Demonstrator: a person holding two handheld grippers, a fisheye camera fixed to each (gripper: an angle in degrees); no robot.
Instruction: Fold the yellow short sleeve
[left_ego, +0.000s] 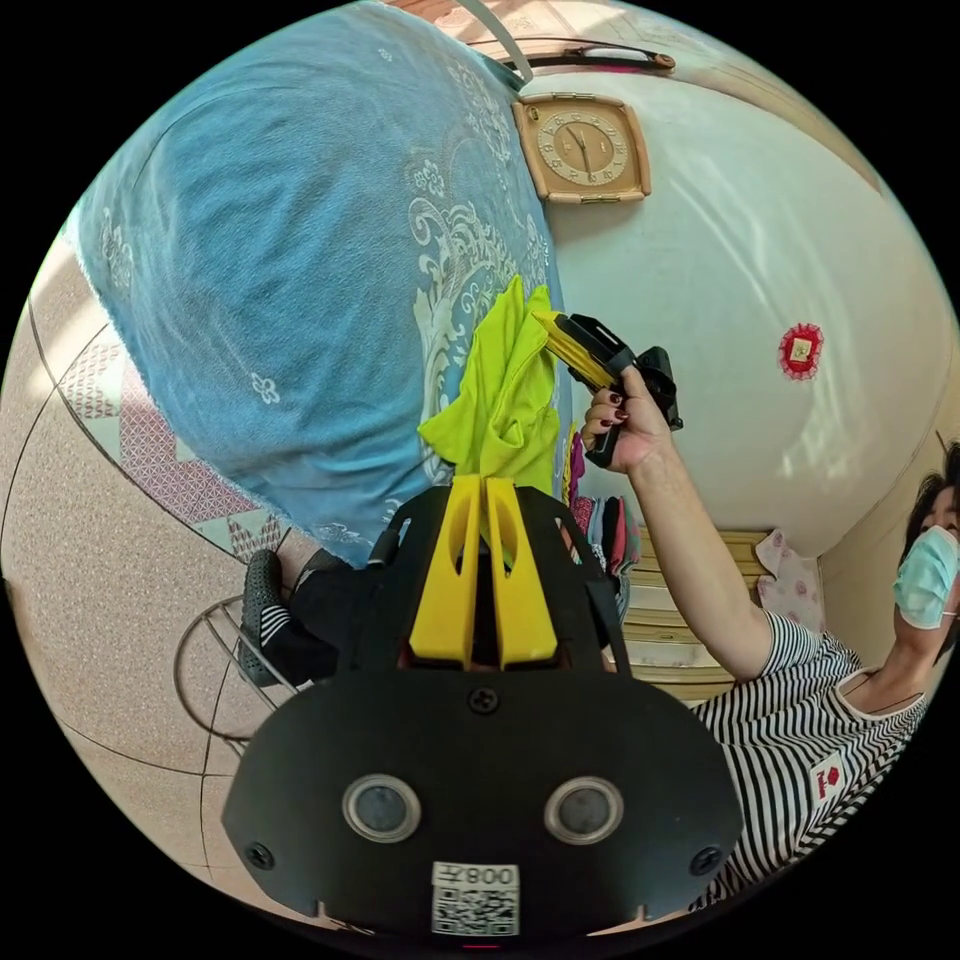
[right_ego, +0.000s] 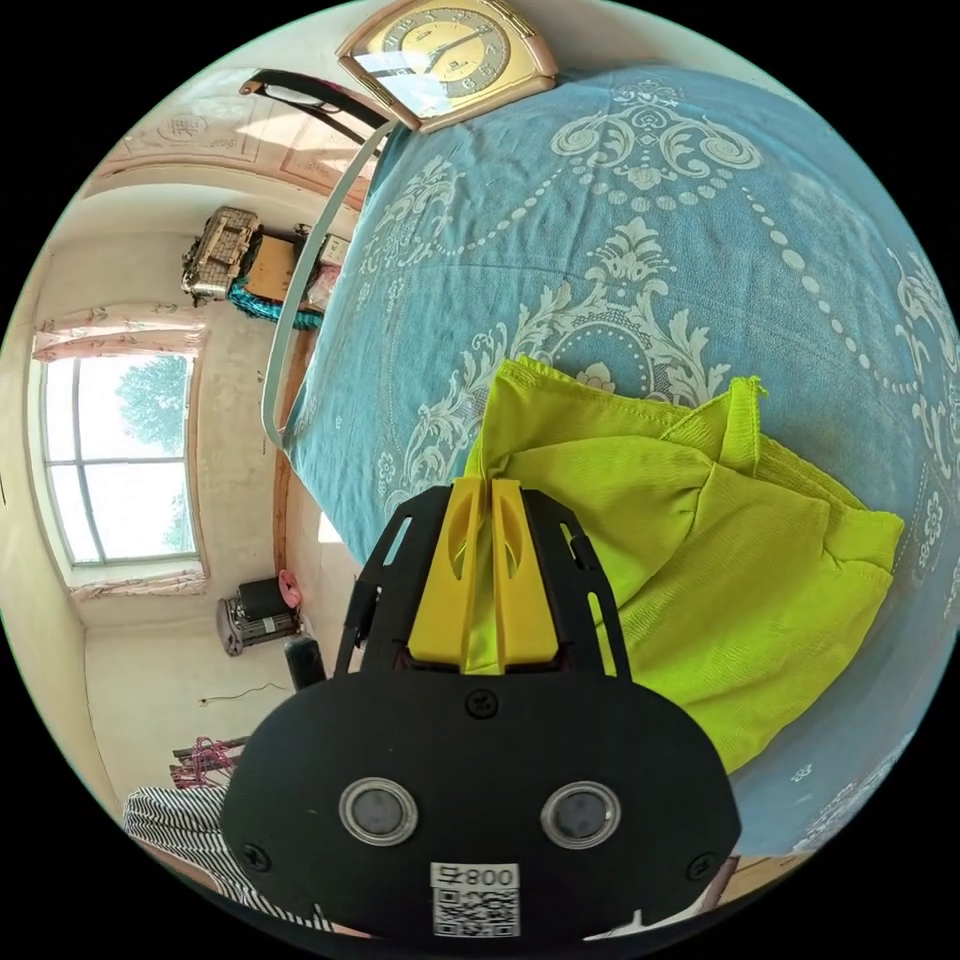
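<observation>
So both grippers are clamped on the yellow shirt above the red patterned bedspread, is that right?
Not quite: the bedspread is blue with a pale pattern, as the right gripper view shows. The rest holds: the left gripper and right gripper are both clamped on the yellow shirt.

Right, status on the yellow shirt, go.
Left gripper shut on yellow shirt. Right gripper shut on it too. Shirt bunched over blue bedspread. Nothing in the way.

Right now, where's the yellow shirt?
The yellow shirt lies bunched on the blue patterned cloth, pinched by both tongs: left tongs, right tongs.
</observation>
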